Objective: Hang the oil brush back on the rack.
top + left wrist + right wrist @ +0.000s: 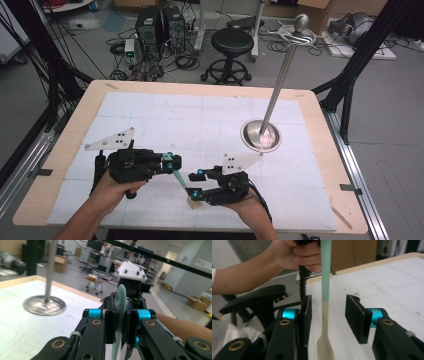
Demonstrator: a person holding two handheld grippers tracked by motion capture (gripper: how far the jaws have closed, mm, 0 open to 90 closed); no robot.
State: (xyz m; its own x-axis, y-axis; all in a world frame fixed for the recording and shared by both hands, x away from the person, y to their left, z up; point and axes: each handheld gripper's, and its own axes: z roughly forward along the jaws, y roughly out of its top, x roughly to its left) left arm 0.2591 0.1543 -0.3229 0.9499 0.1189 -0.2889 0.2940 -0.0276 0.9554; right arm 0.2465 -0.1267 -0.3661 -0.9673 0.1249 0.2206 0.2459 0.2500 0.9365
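A slim utensil (183, 183) with a mint-green handle and a cream, spoon-like end hangs over the front middle of the white mat. My left gripper (173, 164) is shut on its green handle (120, 302), the jaws pressing both sides. My right gripper (196, 183) stands open around the lower part. In the right gripper view the utensil (326, 277) passes between the two pads (355, 315) without touching them, its cream end down near the mat. The person's other hand grips the left gripper's handle behind it.
A metal stand with a round dish base (260, 136) and a tall tilted pole (280, 80) sits at the right middle of the mat (165, 115). The wooden table edge (40, 180) frames the mat. A stool (232, 45) and computer towers stand beyond the table.
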